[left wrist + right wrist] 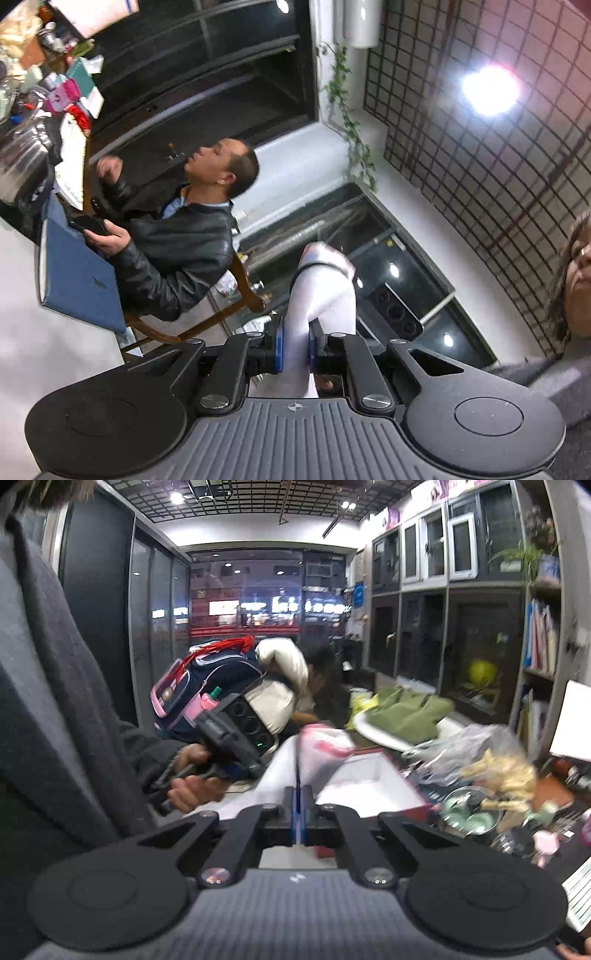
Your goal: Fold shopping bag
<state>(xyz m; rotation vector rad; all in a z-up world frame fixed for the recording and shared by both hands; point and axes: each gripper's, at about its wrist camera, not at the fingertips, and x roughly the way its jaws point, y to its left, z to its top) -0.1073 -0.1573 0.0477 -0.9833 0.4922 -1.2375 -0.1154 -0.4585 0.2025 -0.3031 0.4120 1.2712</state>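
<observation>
The shopping bag [321, 295] is thin white plastic with red print. In the left wrist view a bunched strip of it rises from between the blue pads of my left gripper [295, 347], which is shut on it and tilted up toward the ceiling. In the right wrist view my right gripper [298, 805] is shut on a thin edge of the same bag [317, 746], which spreads forward, white and red. The left gripper [236, 727] shows there, held in a hand at the left, close by.
A seated man in a black jacket [177, 251] is at the left by a cluttered table [33, 122]. The right wrist view shows a red-rimmed box [369, 779], cups and clutter [480, 797], a backpack [207, 679] and shelves [539, 638].
</observation>
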